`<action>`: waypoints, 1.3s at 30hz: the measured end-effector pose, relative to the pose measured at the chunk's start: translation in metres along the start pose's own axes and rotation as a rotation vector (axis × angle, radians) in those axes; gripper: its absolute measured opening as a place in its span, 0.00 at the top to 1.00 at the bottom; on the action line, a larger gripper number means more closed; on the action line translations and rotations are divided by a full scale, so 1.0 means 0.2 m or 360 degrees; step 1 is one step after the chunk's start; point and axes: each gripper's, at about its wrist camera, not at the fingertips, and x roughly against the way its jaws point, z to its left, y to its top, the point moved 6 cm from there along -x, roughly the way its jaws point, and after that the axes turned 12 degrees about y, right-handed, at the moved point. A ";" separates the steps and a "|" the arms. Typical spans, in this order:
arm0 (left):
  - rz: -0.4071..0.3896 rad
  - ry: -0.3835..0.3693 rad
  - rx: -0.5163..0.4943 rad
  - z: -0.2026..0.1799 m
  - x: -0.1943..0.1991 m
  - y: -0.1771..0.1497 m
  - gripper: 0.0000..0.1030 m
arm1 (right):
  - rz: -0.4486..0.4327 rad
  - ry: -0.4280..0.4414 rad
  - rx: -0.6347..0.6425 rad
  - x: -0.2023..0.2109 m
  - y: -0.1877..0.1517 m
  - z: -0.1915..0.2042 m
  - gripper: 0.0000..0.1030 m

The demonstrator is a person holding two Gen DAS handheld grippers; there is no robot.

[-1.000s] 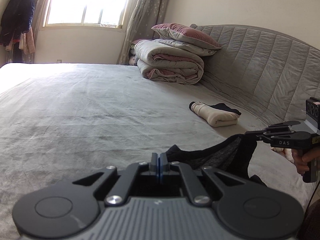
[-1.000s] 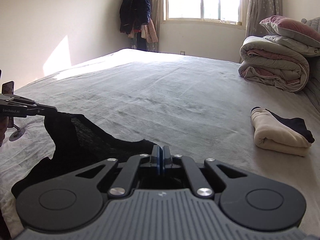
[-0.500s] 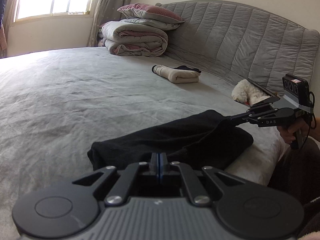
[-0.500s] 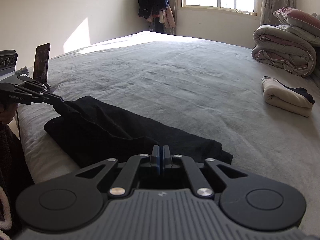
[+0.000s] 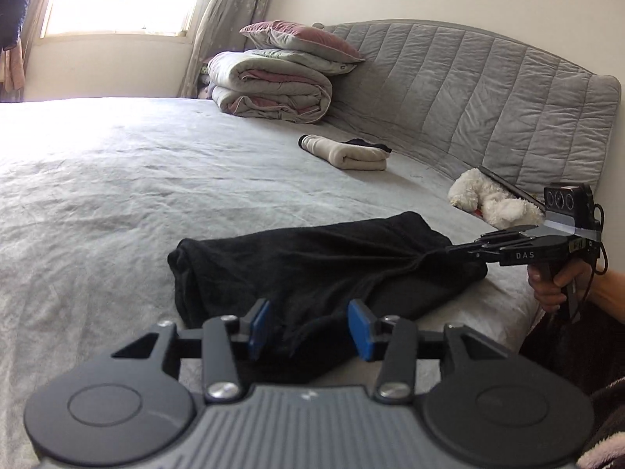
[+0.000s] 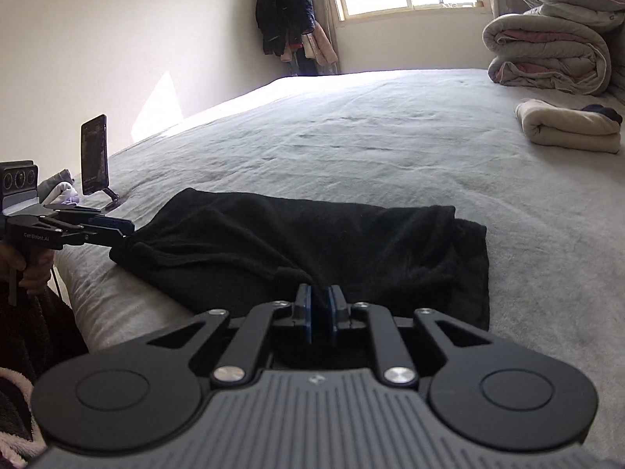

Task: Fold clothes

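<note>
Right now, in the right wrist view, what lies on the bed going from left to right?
Phone on a stand → black garment → folded cream garment.

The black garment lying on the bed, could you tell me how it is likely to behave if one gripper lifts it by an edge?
The black garment would probably droop: it lies in soft folds on the bed. Its layers would likely slide apart, since the lower one already sticks out at one end. It looks like thick knit, so probably grippy rather than slippery.
</note>
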 end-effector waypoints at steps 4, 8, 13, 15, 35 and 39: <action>-0.0029 -0.0034 -0.0096 -0.13 -0.06 0.04 0.54 | -0.0038 0.0050 0.0106 -0.04 0.04 0.07 0.58; 0.0021 -0.0047 -0.0207 -0.24 -0.18 0.04 0.56 | 0.0047 0.0065 0.0293 -0.14 0.03 0.14 0.63; 0.0123 -0.0022 -0.0275 -0.30 -0.31 0.03 0.64 | 0.0180 0.0043 0.0502 -0.28 -0.01 0.19 0.76; 0.0163 -0.0012 -0.0298 -0.31 -0.36 0.02 0.64 | 0.0221 -0.0010 0.0555 -0.32 -0.02 0.17 0.76; 0.0135 -0.0047 -0.0362 -0.24 -0.24 -0.05 0.94 | 0.0381 0.0156 0.0607 -0.28 -0.10 0.20 0.99; 0.0156 -0.0105 -0.0320 -0.24 -0.22 -0.06 0.88 | 0.0371 0.0196 0.0548 -0.27 -0.08 0.21 0.88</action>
